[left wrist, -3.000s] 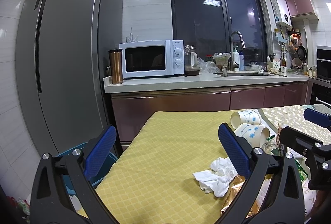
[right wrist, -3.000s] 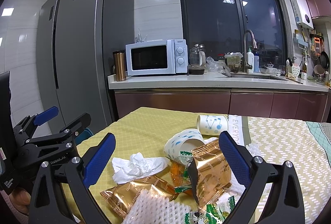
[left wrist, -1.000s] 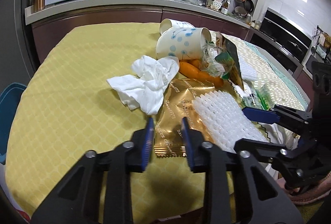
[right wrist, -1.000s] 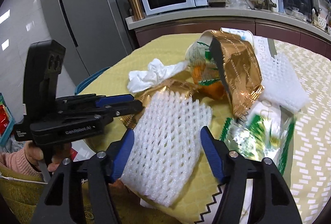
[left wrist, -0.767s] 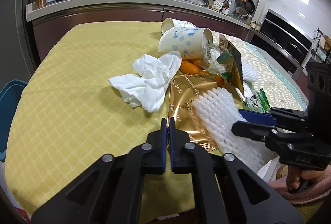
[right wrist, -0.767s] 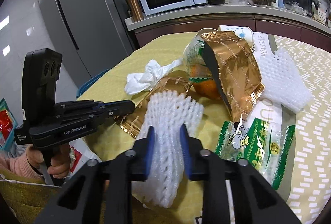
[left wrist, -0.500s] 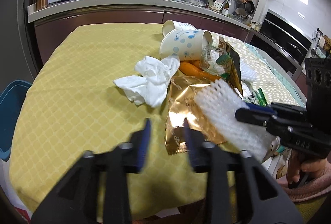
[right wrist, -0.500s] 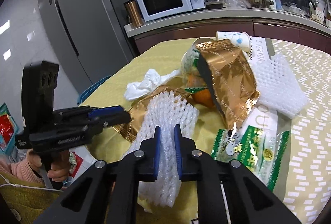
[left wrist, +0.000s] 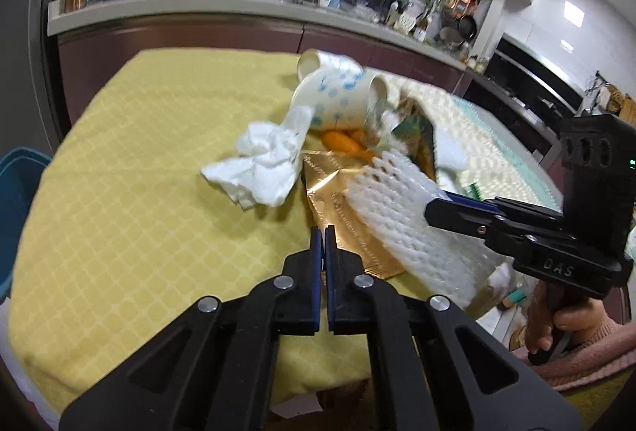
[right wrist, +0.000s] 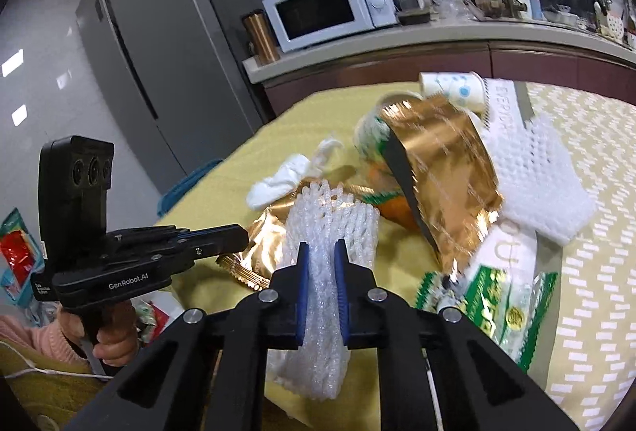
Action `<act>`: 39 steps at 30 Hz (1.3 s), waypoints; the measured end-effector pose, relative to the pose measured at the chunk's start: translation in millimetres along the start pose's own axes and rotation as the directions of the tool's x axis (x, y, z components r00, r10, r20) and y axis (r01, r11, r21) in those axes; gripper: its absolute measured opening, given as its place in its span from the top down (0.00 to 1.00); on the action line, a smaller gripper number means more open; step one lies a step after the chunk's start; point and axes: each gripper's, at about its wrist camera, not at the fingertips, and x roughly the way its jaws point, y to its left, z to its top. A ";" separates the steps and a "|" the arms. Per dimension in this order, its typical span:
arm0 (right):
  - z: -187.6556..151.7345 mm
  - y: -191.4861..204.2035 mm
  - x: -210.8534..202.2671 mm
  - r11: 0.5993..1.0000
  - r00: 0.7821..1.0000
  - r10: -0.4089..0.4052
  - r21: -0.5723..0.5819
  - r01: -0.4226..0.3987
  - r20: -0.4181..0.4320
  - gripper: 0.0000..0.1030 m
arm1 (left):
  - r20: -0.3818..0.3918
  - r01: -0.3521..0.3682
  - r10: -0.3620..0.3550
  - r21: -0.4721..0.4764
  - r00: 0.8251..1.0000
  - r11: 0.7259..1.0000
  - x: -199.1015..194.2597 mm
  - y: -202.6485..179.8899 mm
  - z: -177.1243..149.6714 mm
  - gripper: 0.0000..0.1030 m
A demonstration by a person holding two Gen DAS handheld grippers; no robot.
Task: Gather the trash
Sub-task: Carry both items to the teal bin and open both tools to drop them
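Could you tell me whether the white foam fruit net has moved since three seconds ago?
Yes: the white foam fruit net, clamped in the right gripper, is lifted off the yellow tablecloth.

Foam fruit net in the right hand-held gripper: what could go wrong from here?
1. The right hand-held gripper, just closed, pinches the foam net mid-length; the soft net could slip free or drag the gold wrapper beside it.
2. The left hand-held gripper, also just closed, sits at that wrapper's edge; it may have caught nothing.
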 end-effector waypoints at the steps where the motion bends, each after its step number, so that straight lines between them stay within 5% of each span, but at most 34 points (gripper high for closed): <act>1: 3.0 3.1 -2.0 1.000 1.000 0.007 -0.011 -0.006 0.010 0.89 | 0.014 -0.002 0.002 0.001 1.000 1.000 -5.3 0.3 0.1 0.98; 12: 39.5 40.8 -1.3 0.988 0.989 0.131 -0.092 -0.125 0.065 0.89 | 0.167 -0.016 0.019 -0.019 0.986 1.000 -80.2 20.1 15.3 0.99; 21: 73.1 74.3 32.4 0.964 0.974 0.220 -0.166 -0.209 0.051 0.89 | 0.245 -0.146 0.162 -0.084 0.956 0.986 -129.3 67.0 24.3 0.99; 31: 113.5 127.6 106.8 0.916 0.941 0.334 -0.215 -0.338 -0.053 0.89 | 0.263 -0.324 0.382 -0.238 0.886 0.916 -169.2 153.9 28.6 0.99; 39: 136.2 176.3 191.4 0.900 0.915 0.361 -0.191 -0.392 -0.180 0.89 | 0.179 -0.431 0.510 -0.348 0.841 0.833 -167.2 240.3 19.5 0.99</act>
